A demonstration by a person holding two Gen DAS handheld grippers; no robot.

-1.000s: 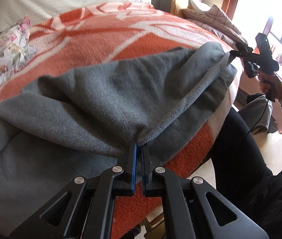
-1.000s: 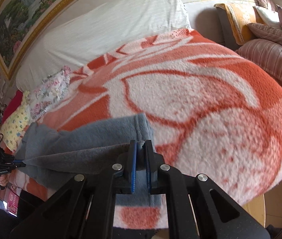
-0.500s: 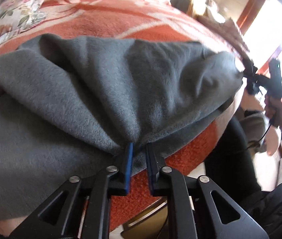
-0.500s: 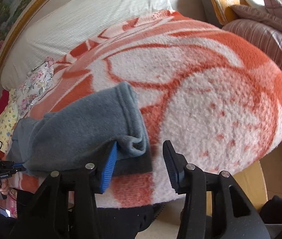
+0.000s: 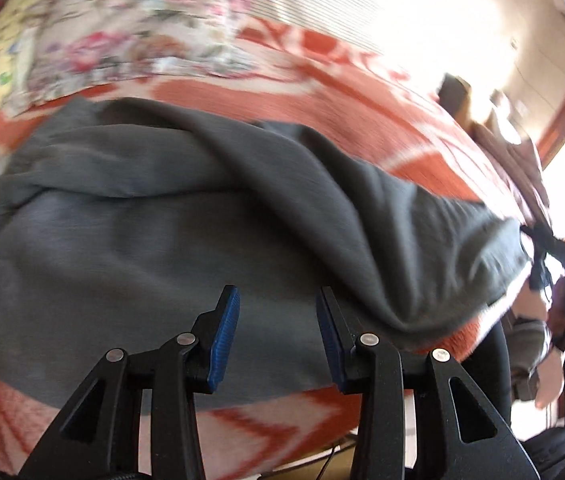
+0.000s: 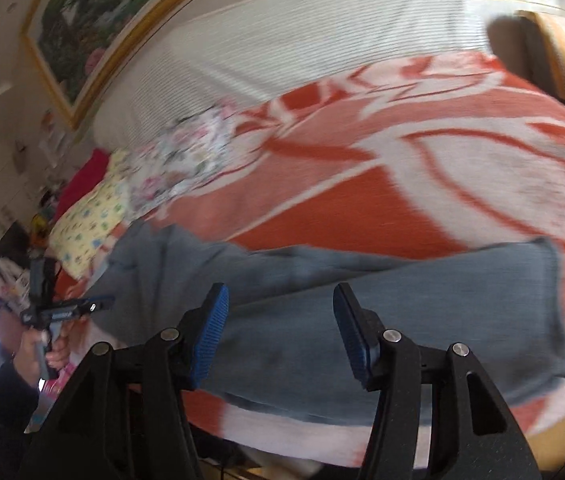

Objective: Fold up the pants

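Observation:
Grey fleece pants (image 5: 162,240) lie folded lengthwise on the orange and white blanket (image 5: 322,92), one leg laid over the other. In the right wrist view the pants (image 6: 402,312) stretch along the near edge of the bed, with the cuff at the right. My left gripper (image 5: 276,320) is open and empty just above the pants near the bed's edge. My right gripper (image 6: 280,322) is open and empty above the leg part. The left gripper also shows in the right wrist view (image 6: 66,312), held at the far left. The right gripper shows blurred in the left wrist view (image 5: 562,252).
A floral pillow (image 5: 130,48) and a yellow pillow (image 6: 86,224) lie at the head end. A white headboard (image 6: 282,40) and a framed painting (image 6: 94,28) are behind. The person's dark legs (image 5: 490,360) stand at the bed's edge.
Both grippers were shut on the pants one second ago and have opened and let go. The pants now lie flat on the blanket. Both grippers have pulled back a little.

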